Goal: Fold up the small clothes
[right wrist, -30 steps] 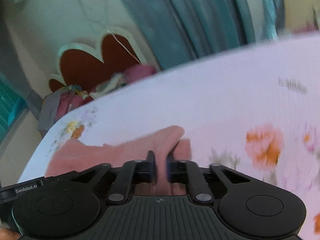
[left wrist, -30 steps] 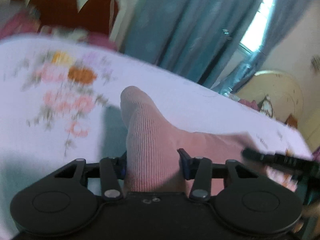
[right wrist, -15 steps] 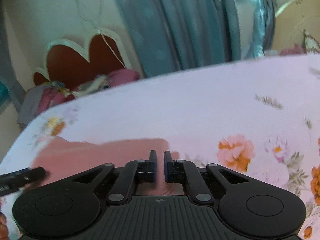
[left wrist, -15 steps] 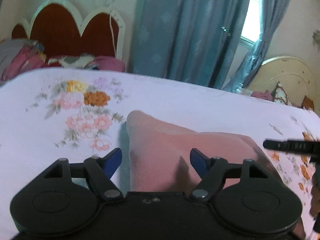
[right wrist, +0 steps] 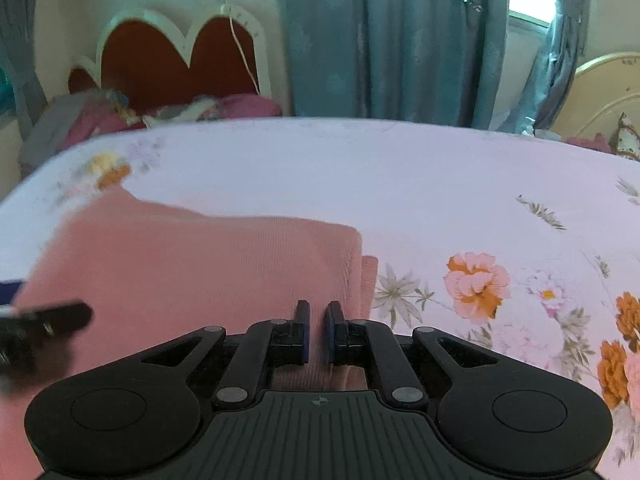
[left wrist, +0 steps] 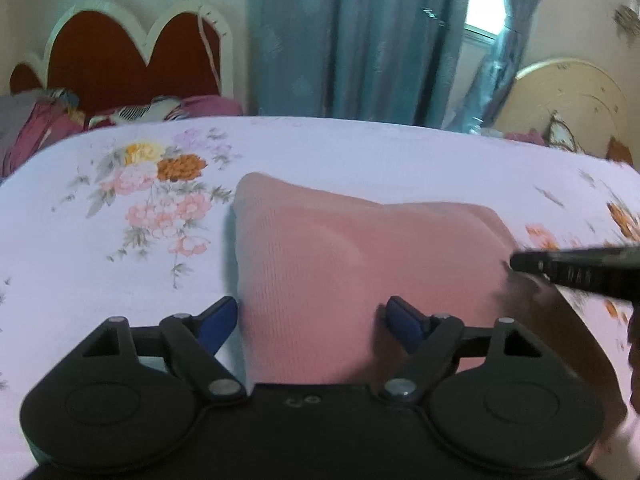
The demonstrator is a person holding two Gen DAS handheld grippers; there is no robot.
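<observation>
On the left, the left hand-held gripper [left wrist: 310, 318] has let go of the pink garment [left wrist: 360, 256]: a second ago its blue pads pinched a raised ridge of the knit, and now its jaws are opening, spread either side of cloth that has dropped flat onto the floral bedsheet [left wrist: 120, 280]. That reads as one fold just laid down and released on this side.

To the right, the right hand-held gripper [right wrist: 317, 330] stays pressed together on the garment's doubled right edge, so the release there is probably still to come.

The garment's near edge is hidden under both gripper bodies, so how squarely the layers line up cannot be judged. Each gripper's tip intrudes blurred at the other view's border.
</observation>
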